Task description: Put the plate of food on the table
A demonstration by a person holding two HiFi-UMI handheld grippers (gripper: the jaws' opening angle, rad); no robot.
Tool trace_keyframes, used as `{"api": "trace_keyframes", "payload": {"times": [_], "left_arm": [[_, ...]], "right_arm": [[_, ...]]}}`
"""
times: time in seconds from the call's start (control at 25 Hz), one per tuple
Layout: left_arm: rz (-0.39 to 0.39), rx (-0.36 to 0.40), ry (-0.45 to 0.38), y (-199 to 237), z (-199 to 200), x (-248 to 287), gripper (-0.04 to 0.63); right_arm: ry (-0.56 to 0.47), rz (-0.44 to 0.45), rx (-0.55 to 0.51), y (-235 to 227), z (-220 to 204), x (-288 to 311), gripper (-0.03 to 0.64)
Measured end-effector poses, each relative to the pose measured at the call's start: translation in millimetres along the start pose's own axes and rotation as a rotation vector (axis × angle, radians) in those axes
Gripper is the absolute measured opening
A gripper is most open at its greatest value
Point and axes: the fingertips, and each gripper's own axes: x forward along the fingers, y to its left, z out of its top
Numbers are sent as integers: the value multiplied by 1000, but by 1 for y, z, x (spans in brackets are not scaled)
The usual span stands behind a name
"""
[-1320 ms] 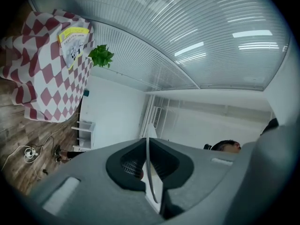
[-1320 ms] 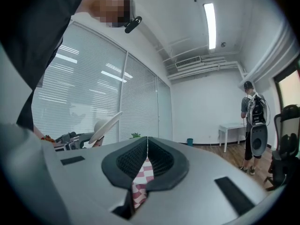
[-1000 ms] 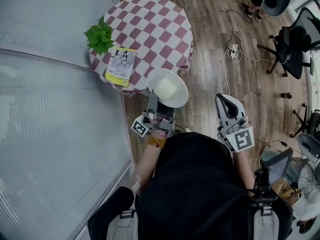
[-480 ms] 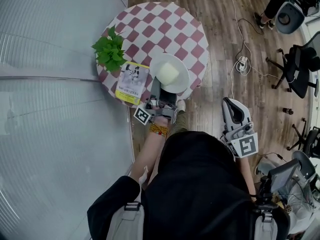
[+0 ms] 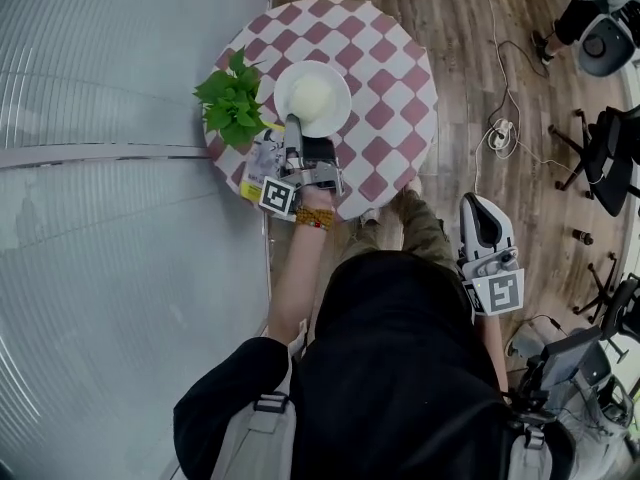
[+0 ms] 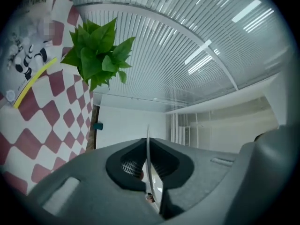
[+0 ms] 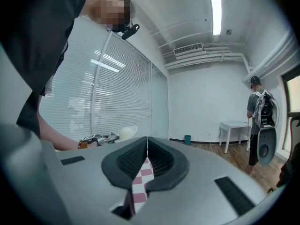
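Observation:
A white plate (image 5: pixel 312 98) with a pale mound of food is over the round red-and-white checked table (image 5: pixel 385 78), next to the green plant (image 5: pixel 232 103). My left gripper (image 5: pixel 294 130) is shut on the plate's near rim. In the left gripper view the rim shows as a thin white edge (image 6: pixel 148 146) pinched between the jaws. Whether the plate rests on the cloth I cannot tell. My right gripper (image 5: pixel 478 211) hangs by the person's right side over the floor, shut with nothing in it. Its view shows the plate (image 7: pixel 125 133) from the side.
A yellow-edged booklet (image 5: pixel 256 158) lies at the table's near-left edge, partly under my left gripper. A glass wall with blinds runs along the left. Cables and a power strip (image 5: pixel 497 133) lie on the wood floor; office chairs (image 5: pixel 612 158) stand at right. Another person (image 7: pixel 260 121) stands far off.
The person has stepped up to the table. The left gripper has carried the plate from beyond the table's near edge to over the cloth beside the plant. The right gripper stayed at the side.

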Motion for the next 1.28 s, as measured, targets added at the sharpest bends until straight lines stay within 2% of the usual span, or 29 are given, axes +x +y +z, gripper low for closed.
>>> {"api": "trace_keyframes", "payload": {"times": [0.16,0.32,0.56,0.72,1.04,1.28], "left_arm": [[75,61,-74,32,17,15,17],[181,68,-147,70,26,31,18],[349,97,-274,128,63,51,18],[439,144,-309,162,74,46,18],[576,111,-405,232,107,37,18],[639,92,-462,271,121,40,18]], "right_arm": [[14,76,4,-10,-7,29,12],[35,149,1,-31,-5,64,12],[28,260,-59,-55,14,113,12],[56,277,-87,-72,4,127,12],[126,242,-60,-113,-22,139,12],[180,272,-29,-113,-44,151,12]]}}
